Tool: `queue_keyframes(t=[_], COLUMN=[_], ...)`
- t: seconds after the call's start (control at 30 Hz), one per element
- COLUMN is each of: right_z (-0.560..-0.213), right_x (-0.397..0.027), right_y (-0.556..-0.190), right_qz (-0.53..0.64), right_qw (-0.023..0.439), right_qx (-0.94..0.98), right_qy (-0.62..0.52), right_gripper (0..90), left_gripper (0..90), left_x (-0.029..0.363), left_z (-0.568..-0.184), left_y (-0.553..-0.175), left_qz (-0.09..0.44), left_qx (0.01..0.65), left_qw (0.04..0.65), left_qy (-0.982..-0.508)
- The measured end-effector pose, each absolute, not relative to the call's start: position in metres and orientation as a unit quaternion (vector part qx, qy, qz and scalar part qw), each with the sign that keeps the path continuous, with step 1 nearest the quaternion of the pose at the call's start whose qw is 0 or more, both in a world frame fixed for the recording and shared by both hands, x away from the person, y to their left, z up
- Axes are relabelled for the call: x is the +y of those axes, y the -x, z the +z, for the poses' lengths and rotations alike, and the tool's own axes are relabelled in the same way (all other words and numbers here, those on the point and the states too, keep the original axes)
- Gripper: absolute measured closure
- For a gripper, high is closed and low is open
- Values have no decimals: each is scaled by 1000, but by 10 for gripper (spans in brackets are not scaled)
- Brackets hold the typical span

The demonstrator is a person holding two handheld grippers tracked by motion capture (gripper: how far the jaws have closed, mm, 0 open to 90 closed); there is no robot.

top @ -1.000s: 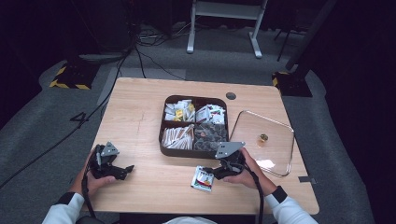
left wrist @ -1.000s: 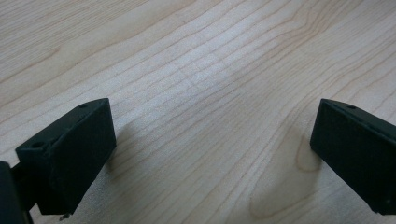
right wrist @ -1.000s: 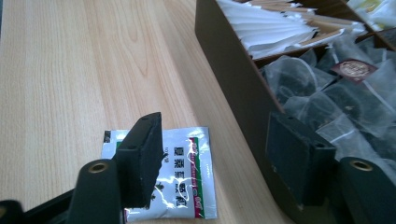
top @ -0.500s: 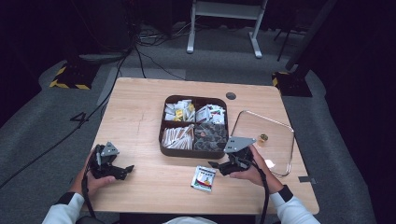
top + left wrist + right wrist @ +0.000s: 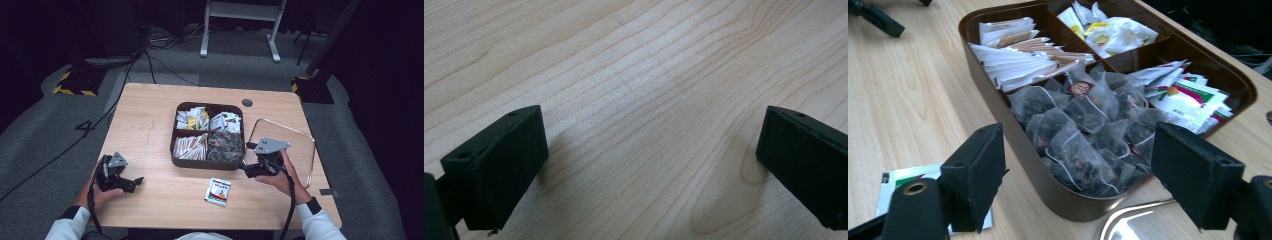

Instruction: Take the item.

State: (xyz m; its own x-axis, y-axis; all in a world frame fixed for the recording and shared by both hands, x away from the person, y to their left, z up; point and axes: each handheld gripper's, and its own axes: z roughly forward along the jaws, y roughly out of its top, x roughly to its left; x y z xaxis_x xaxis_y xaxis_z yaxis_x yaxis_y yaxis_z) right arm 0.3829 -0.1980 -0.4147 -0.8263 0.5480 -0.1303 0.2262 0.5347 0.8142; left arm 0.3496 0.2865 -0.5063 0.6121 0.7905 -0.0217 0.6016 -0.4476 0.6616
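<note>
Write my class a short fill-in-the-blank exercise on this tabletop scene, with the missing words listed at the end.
1. The brown tray is divided into ____ compartments.
2. The right gripper has its jaws ____, with nothing between them.
3. One loose sachet lies on the ____, in front of the tray.
4. The left gripper hangs over bare ____ tabletop.

Missing words: four; open; table; wooden

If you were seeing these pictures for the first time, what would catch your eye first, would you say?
The brown four-part box of tea bags and packets sits mid-table. A single packet lies on the wood in front of it. The right hand-held gripper, open and empty, is by the box's near right corner.
</note>
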Motion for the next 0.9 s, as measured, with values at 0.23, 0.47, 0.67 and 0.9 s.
queue_keyframes(t=[0.23, 0.47, 0.67, 0.9], right_z=[-414, -418, -422, -427], right_x=[-212, -226, -243, -254], right_y=[-389, -398, -408, -414], right_qz=[423, 412, 403, 393], right_qw=[199, 211, 219, 225], right_qx=[850, 845, 837, 834], right_qy=[-243, -268, -299, -316], right_gripper=[222, 222, 225, 226], left_gripper=[5, 5, 4, 4], left_x=[286, 286, 287, 287], left_z=[-506, -506, -506, -506], left_y=[-350, -350, -350, -350], left_qz=[147, 147, 146, 146], left_qx=[415, 416, 415, 415], left_qw=[322, 322, 322, 322], left_qy=[-838, -838, -838, -838])
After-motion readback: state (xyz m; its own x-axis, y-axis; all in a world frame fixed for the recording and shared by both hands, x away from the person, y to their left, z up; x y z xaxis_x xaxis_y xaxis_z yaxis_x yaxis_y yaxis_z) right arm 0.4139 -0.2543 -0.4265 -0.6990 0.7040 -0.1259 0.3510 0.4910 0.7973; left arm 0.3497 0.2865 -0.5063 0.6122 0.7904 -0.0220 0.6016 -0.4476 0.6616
